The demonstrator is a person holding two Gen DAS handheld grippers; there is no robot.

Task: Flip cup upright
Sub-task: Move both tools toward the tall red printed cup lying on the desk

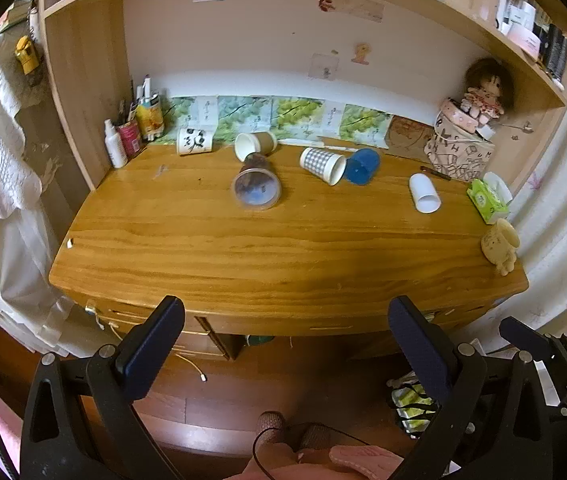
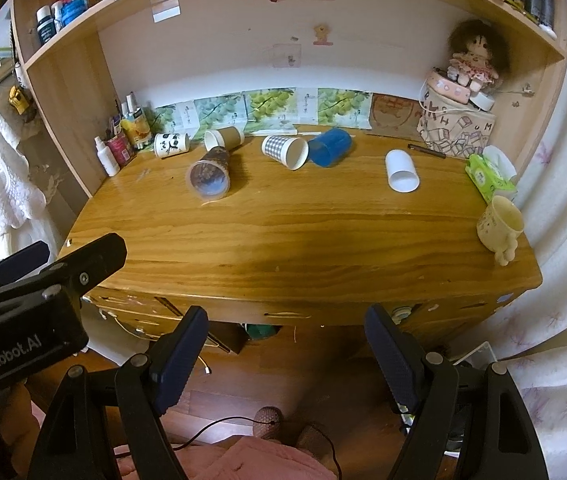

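Observation:
Several cups lie on their sides on the wooden desk (image 1: 283, 248): a clear patterned cup (image 1: 256, 184) (image 2: 208, 176), a brown paper cup (image 1: 254, 144) (image 2: 222, 139), a checked paper cup (image 1: 322, 164) (image 2: 285, 150), a blue cup (image 1: 361, 166) (image 2: 329, 147), a white cup (image 1: 424, 193) (image 2: 401, 170) and a white panda mug (image 1: 194, 141) (image 2: 170, 144). A cream mug with feet (image 1: 500, 245) (image 2: 499, 226) stands at the right edge. My left gripper (image 1: 285, 316) and right gripper (image 2: 285, 328) are both open and empty, held in front of the desk's near edge.
Bottles and a pen tin (image 1: 131, 136) stand at the back left. A doll on a printed box (image 1: 463, 148) and a green tissue pack (image 1: 487, 200) are at the right. Shelves hang above. Drawers sit under the desk edge. The left gripper's body (image 2: 23, 308) shows at left.

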